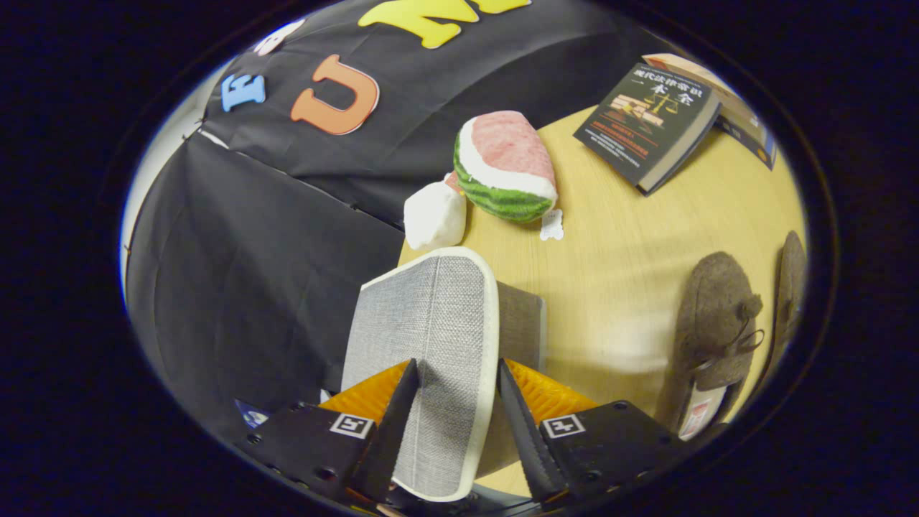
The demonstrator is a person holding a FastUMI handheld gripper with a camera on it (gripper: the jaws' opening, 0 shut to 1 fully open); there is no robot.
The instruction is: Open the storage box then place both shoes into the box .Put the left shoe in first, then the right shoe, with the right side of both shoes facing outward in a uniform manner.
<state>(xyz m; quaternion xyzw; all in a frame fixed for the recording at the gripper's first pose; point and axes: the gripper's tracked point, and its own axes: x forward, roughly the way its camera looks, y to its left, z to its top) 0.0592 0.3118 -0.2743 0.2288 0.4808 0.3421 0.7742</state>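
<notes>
The hand-held gripper [451, 424] is gripping the grey lid [431, 337] of the storage box [520, 316], which runs straight ahead between its fingers; both shoes [714, 323] are lying to the right on the desk [617, 244].

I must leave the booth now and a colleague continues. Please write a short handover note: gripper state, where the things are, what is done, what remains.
Gripper: fingers stand on either side of the grey fabric lid of the storage box; the lid is raised. Whether both fingers press on it, I cannot tell.
Shoes: both brown shoes, one nearer and the other beyond it, lie on the wooden table, beside the box.
Done: lid lifted.
Left: finish opening, put the left shoe in, then the right, right sides outward.
</notes>
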